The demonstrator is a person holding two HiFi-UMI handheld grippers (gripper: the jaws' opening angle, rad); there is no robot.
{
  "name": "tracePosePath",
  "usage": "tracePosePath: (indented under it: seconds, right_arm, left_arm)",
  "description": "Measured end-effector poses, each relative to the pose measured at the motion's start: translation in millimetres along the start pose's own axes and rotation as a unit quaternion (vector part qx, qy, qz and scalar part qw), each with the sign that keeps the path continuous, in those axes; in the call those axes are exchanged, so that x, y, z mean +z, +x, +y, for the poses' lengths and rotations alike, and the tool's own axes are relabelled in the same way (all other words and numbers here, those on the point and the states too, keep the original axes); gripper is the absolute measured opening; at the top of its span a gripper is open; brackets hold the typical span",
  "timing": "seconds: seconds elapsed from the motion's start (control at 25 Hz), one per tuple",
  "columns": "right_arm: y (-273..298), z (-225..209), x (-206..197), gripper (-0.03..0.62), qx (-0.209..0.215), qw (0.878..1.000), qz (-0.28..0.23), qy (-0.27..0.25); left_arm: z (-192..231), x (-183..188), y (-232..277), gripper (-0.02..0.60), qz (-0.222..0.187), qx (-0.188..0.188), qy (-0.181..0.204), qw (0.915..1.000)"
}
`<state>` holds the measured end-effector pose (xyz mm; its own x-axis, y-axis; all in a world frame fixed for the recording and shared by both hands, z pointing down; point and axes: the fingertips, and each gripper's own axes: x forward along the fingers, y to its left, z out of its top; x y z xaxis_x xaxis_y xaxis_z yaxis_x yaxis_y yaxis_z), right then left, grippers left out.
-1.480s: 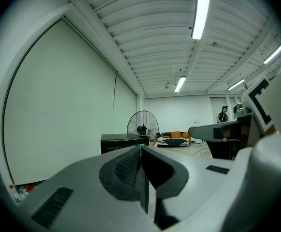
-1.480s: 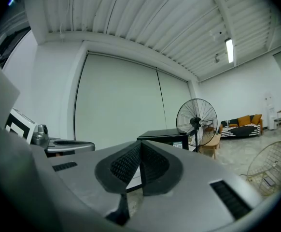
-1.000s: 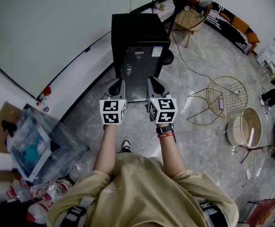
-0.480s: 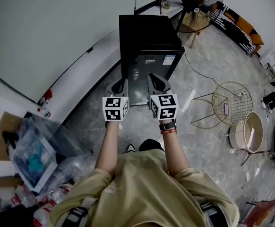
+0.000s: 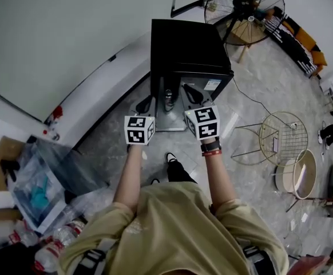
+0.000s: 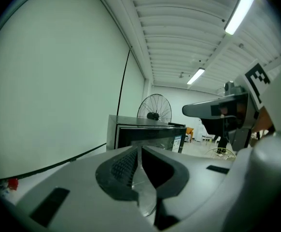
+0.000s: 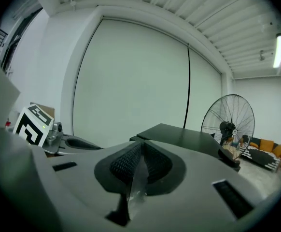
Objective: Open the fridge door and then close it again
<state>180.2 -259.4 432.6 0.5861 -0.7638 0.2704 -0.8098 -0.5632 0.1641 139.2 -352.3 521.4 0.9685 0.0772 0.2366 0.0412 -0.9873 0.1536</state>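
**Both tools closed and empty, held just short of the fridge front**

- Nearest, head view: person in a beige shirt, both forearms stretched forward. Dark band on the right wrist. One shoe shows on the floor between the arms.
- Left tool: jaws pressed together, nothing between them; its own view shows the pads meeting at the tips.
- Right tool: the same, jaws together and empty.
- The tools are side by side, near each other and about level, both aimed at the fridge.
- Fridge: a low black cabinet on the floor against the white wall, straight ahead of both tools. Its door looks closed. A small metallic fitting on its front sits between the two tool tips in the head view.
- In the left gripper view the fridge stands beyond the tips, apart from them. In the right gripper view its top lies ahead and to the right.
- Farther back: a standing fan behind the fridge. A wire basket is off to the right.
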Motion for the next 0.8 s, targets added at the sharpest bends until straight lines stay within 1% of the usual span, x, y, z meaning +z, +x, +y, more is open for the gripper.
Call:
tracePosePath:
  seconds: [0.2,0.36,0.52,0.68,0.8]
  right_arm:
    - [35.5,-5.8,-2.2,0.041,0.045,0.998,0.025,-0.048]
    - [60.6,-14.2,-8.1,0.055,0.066,0.994,0.043,-0.074]
    - [81.2,-17.3,-10.4,0.075,0.086,0.989,0.055,-0.103]
    - [100.5,-14.9,-13.2,0.087,0.110,0.982,0.068,-0.137]
    - [113.0,-11.7,-12.7,0.139,0.128,0.975,0.075,-0.163]
  left_arm:
    - [21.5,-19.3,27.4,0.026,0.026,0.016,-0.013,0.9994]
    - [35.8,-37.7,45.0,0.037,0.047,0.022,-0.023,0.9984]
    - [47.3,-48.3,55.5,0.061,0.060,0.026,-0.039,0.9971]
    - [57.3,-64.0,66.0,0.094,0.080,0.024,-0.043,0.9956]
    - [64.6,-75.9,74.4,0.121,0.093,0.020,-0.053,0.9941]
